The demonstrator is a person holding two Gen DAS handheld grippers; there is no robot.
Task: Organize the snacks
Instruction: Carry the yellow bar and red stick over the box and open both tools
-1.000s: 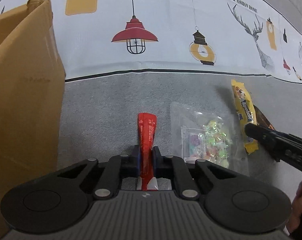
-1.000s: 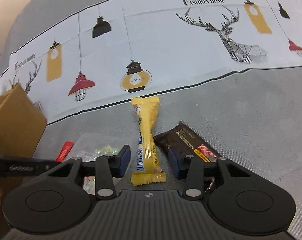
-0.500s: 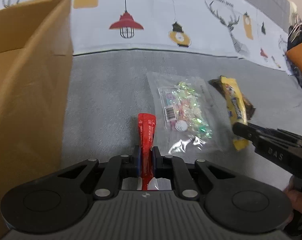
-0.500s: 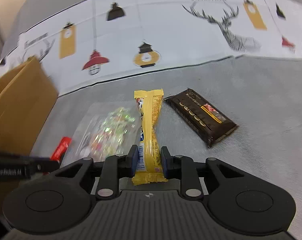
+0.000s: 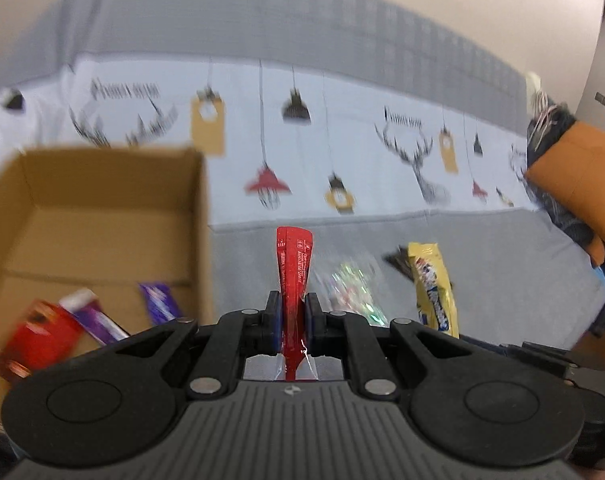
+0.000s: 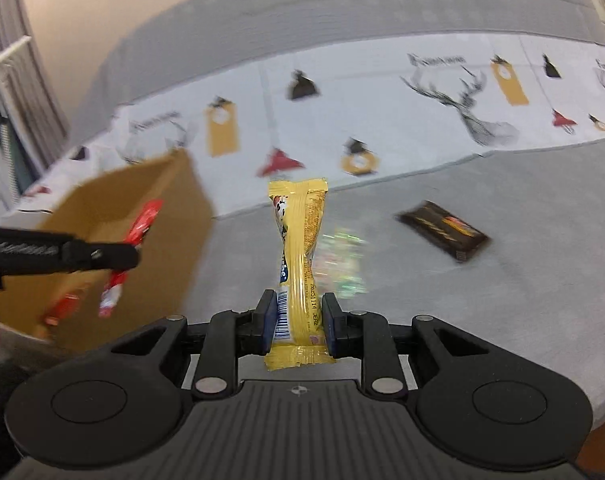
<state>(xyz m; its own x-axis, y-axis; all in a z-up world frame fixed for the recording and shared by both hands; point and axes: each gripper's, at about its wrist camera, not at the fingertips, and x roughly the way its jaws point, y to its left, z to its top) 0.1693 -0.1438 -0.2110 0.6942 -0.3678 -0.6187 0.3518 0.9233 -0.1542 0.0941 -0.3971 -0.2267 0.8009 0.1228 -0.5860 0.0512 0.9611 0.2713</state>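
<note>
My left gripper (image 5: 292, 322) pinches the red sachet (image 5: 293, 276) at frame centre; my right gripper (image 6: 296, 322) clamps the yellow bar (image 6: 298, 256). The cardboard box (image 5: 102, 216), left, is blurred, its snacks unreadable.

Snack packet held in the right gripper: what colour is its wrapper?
Yellow wrapper with a blue-and-white printed patch; shows best in the right wrist view.
</note>
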